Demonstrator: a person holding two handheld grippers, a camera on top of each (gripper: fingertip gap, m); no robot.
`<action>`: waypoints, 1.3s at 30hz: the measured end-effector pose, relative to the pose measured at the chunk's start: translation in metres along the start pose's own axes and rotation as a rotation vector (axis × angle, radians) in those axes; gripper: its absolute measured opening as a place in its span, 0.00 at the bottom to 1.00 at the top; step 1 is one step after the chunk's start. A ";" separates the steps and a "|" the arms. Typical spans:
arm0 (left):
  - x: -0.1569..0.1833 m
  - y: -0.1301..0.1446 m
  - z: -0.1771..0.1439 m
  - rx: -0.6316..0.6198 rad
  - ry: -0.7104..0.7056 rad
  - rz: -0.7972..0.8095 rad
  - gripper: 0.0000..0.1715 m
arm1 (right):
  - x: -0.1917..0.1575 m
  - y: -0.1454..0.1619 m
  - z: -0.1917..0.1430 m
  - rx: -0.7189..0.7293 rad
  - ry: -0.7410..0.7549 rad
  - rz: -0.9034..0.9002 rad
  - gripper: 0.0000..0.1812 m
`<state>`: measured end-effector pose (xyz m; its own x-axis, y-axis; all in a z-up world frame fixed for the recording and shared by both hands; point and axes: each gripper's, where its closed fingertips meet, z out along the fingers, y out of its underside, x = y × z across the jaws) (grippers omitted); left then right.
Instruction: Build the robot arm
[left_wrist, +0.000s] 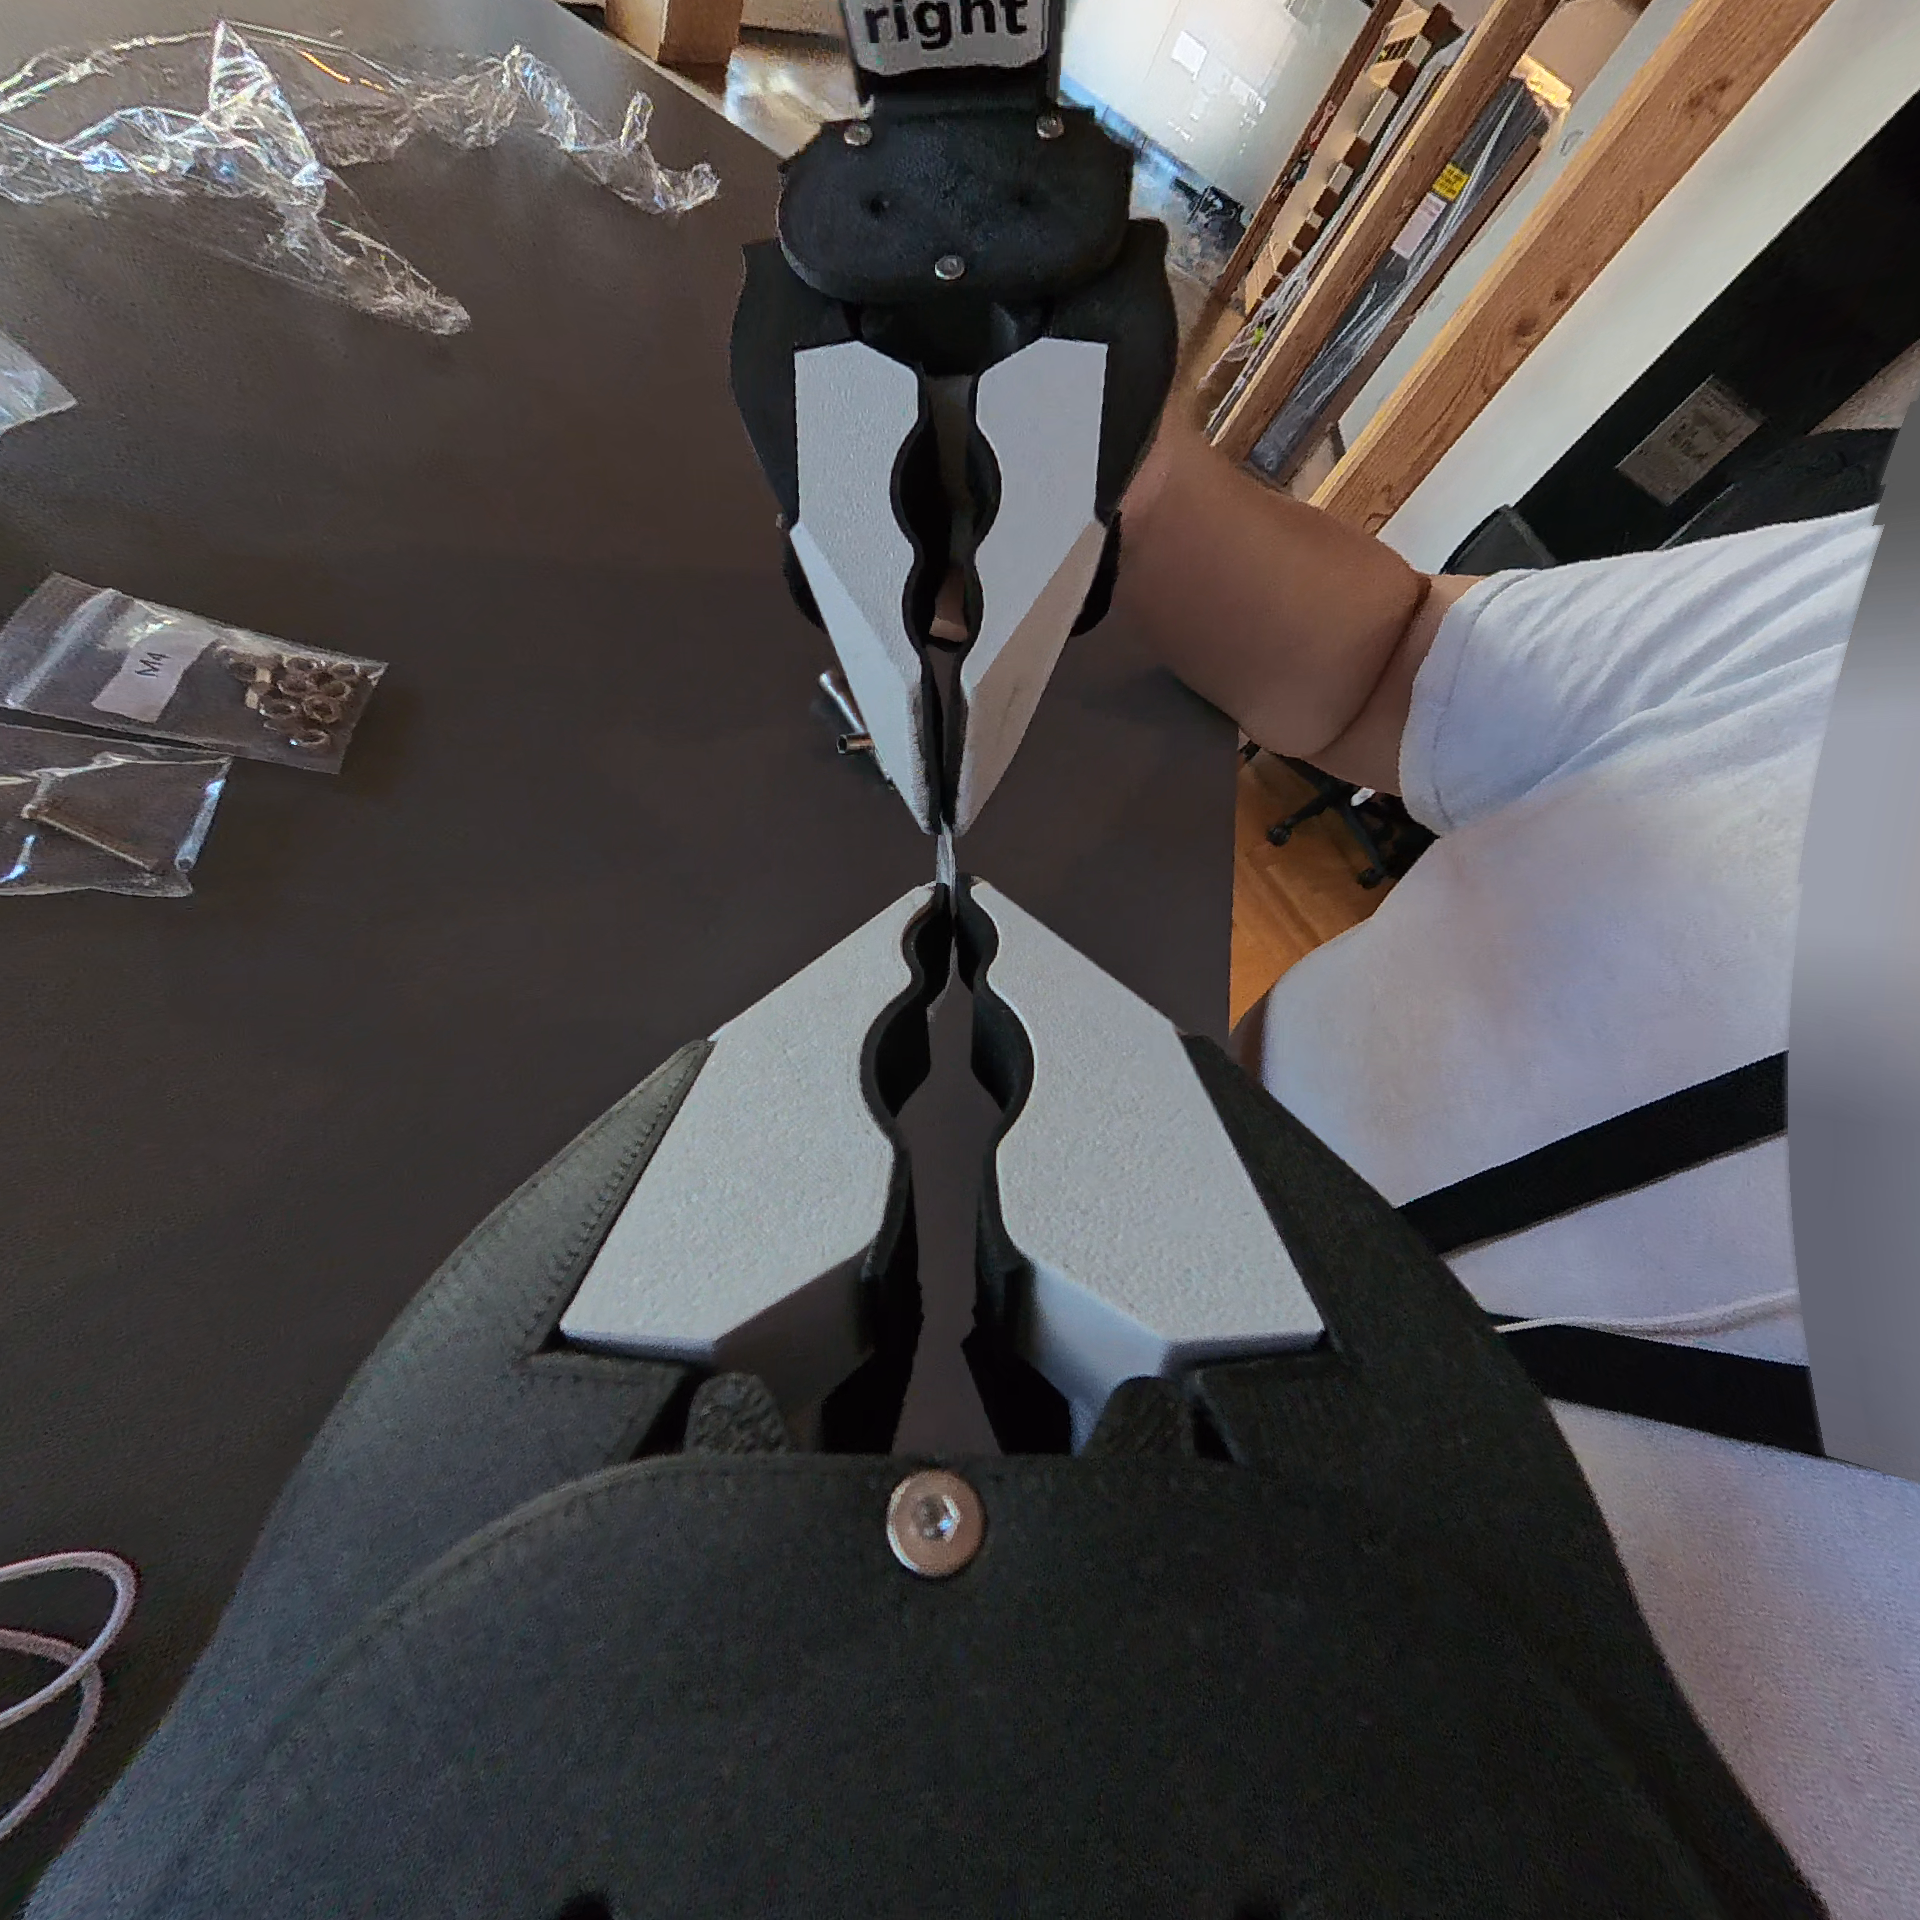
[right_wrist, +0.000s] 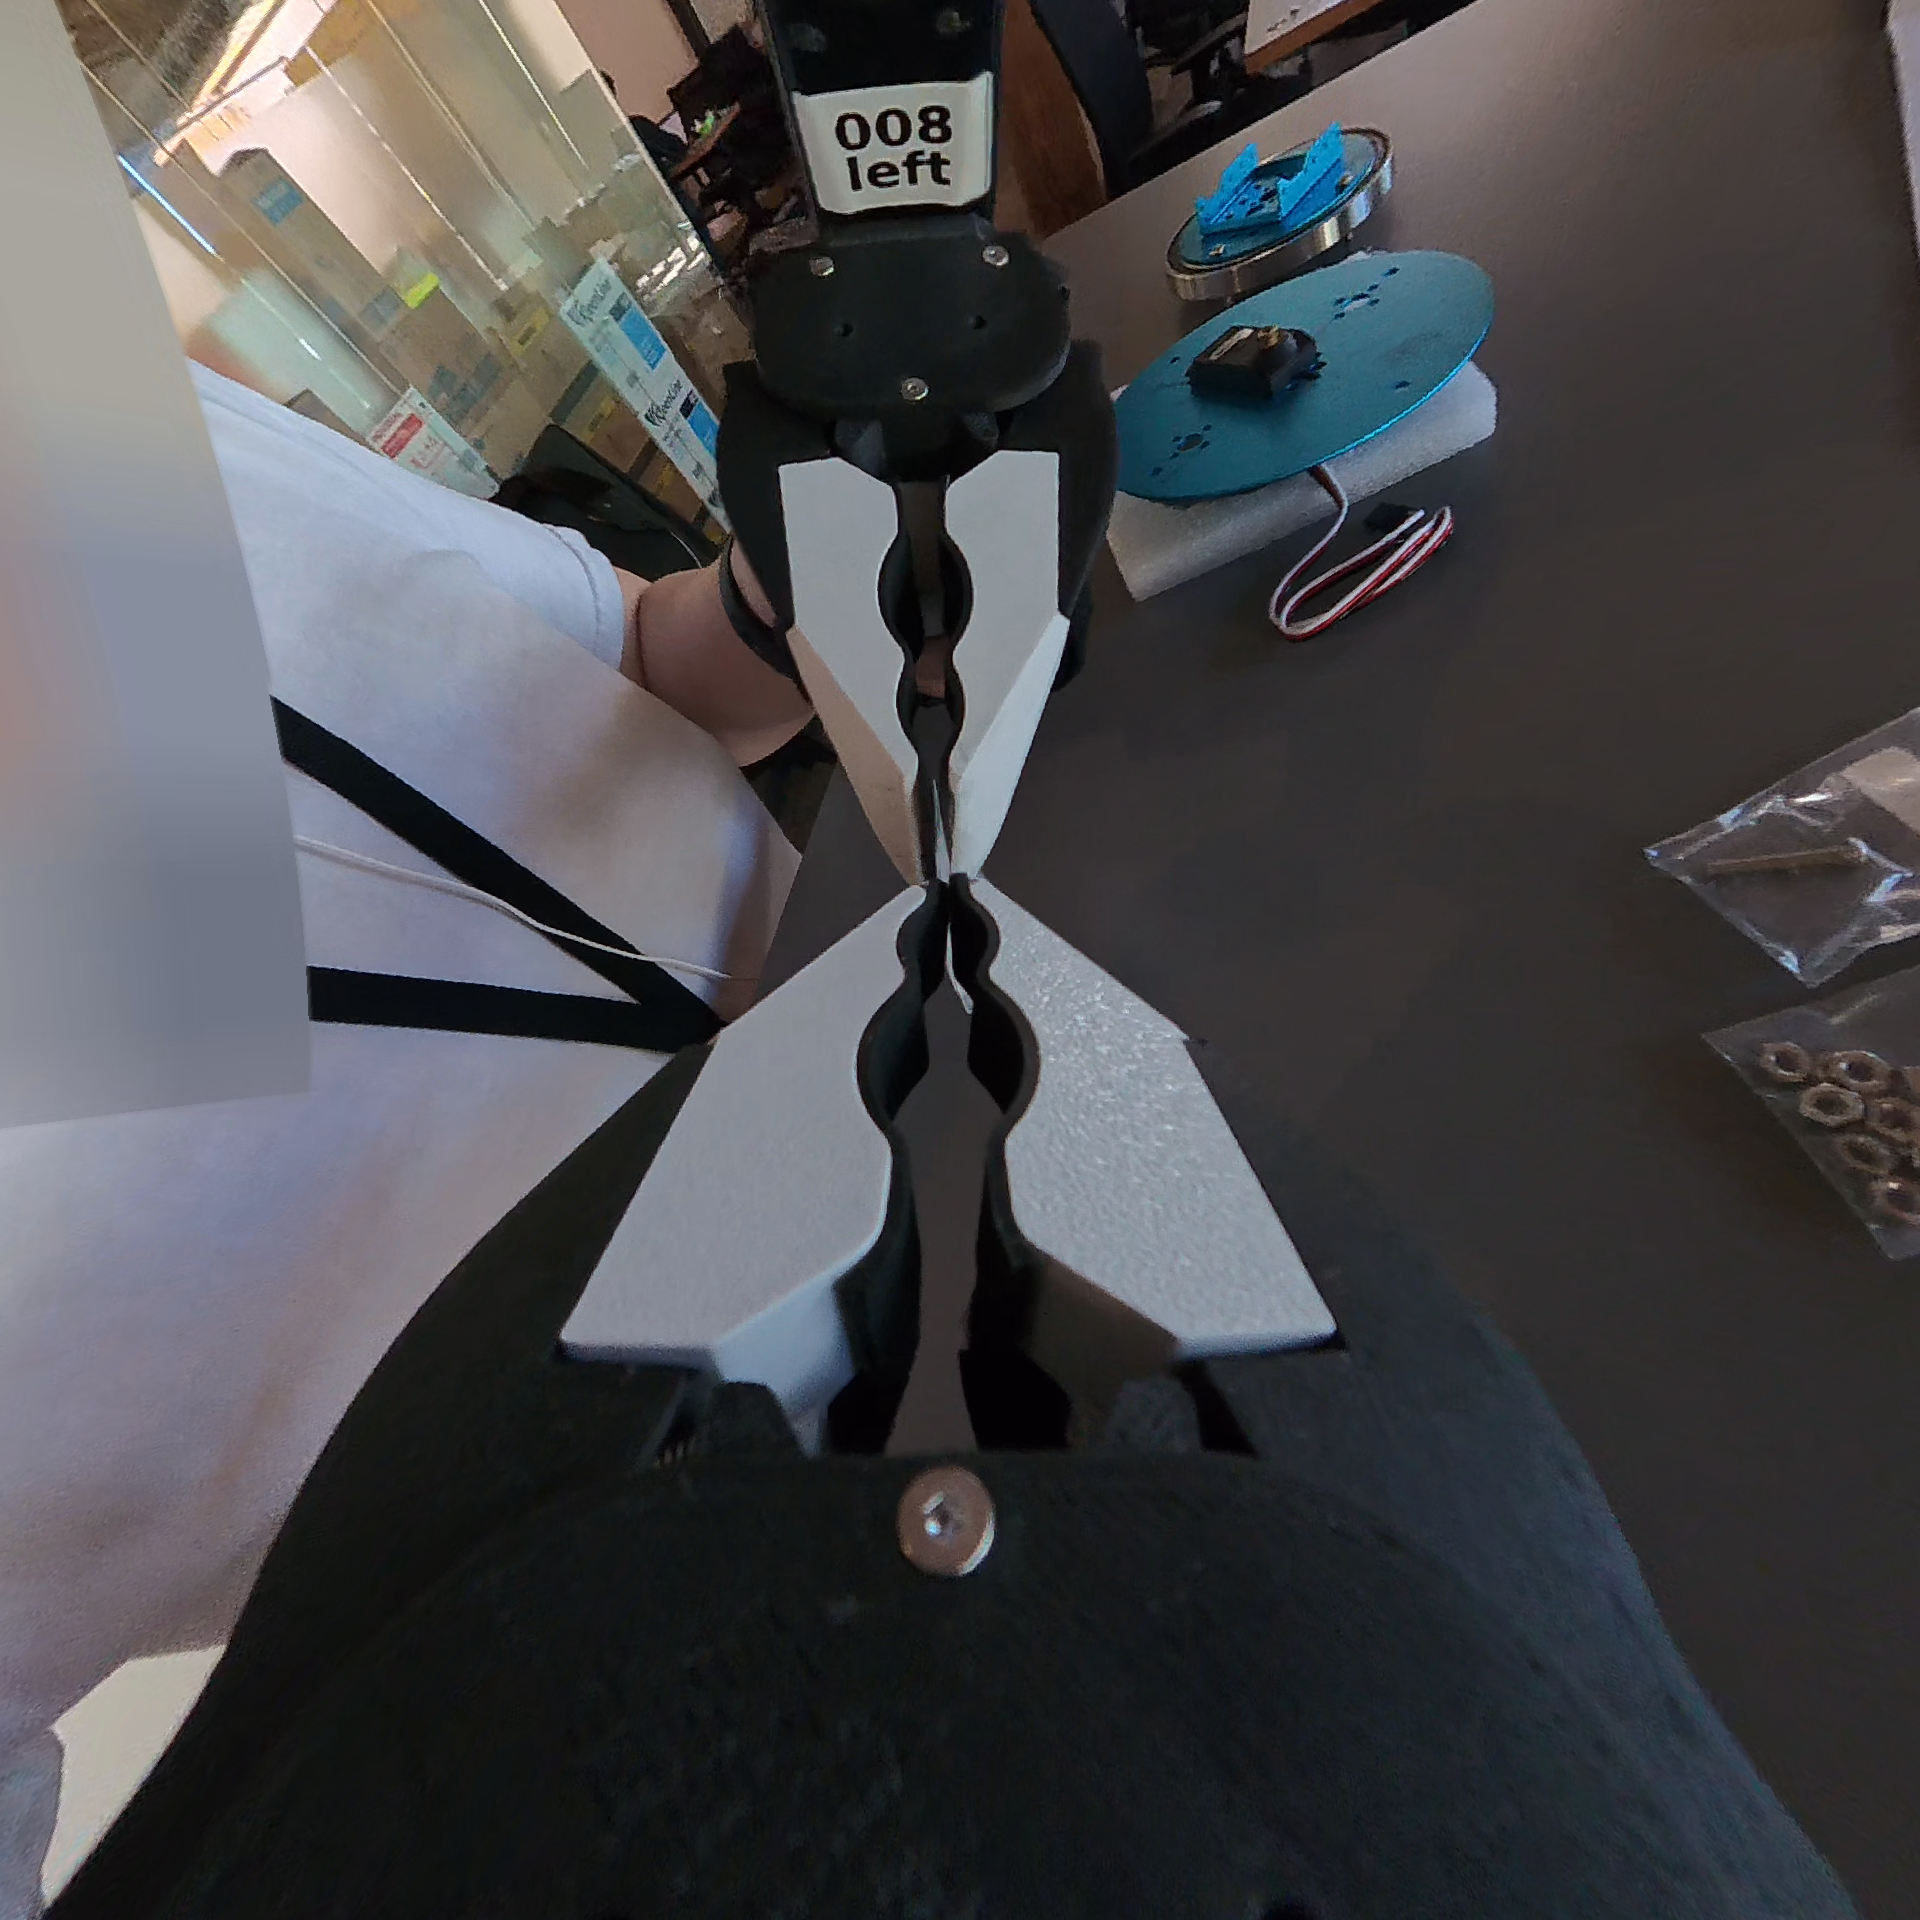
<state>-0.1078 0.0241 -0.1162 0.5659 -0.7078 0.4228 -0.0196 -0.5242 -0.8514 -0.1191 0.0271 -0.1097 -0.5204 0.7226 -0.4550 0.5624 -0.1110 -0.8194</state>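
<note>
The left gripper (left_wrist: 948, 896) and right gripper (left_wrist: 943, 821) met tip to tip above the dark table (left_wrist: 468, 935), each pinched shut on opposite ends of a thin clear plastic strip (left_wrist: 945, 860) stretched between them. Far left lay a bag of nuts (left_wrist: 197, 675), a bag with a screw (left_wrist: 99, 821) and crumpled plastic wrap (left_wrist: 260, 156). A blue disc (right_wrist: 1320, 364) sat on white foam beyond the left gripper

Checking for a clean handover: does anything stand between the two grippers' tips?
Only a thin pale sliver bridges the gap; the left gripper and right gripper both have jaws closed on it, tip to tip above the dark table. Nothing else visible intervenes.
</note>
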 end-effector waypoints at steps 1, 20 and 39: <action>0.000 0.000 -0.001 0.002 0.003 -0.004 0.00 | 0.000 0.000 0.000 0.008 0.002 0.002 0.00; 0.006 0.007 0.004 -0.073 -0.051 0.085 0.00 | -0.007 0.000 0.000 0.080 -0.180 0.214 0.00; 0.010 0.015 0.011 -0.129 -0.056 0.127 0.00 | -0.011 0.012 0.002 0.010 -0.224 0.256 0.01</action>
<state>-0.0936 0.0149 -0.1283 0.5973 -0.7466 0.2928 -0.1974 -0.4908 -0.8486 -0.1074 0.0165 -0.1149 -0.4924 0.5028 -0.7105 0.6869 -0.2769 -0.6720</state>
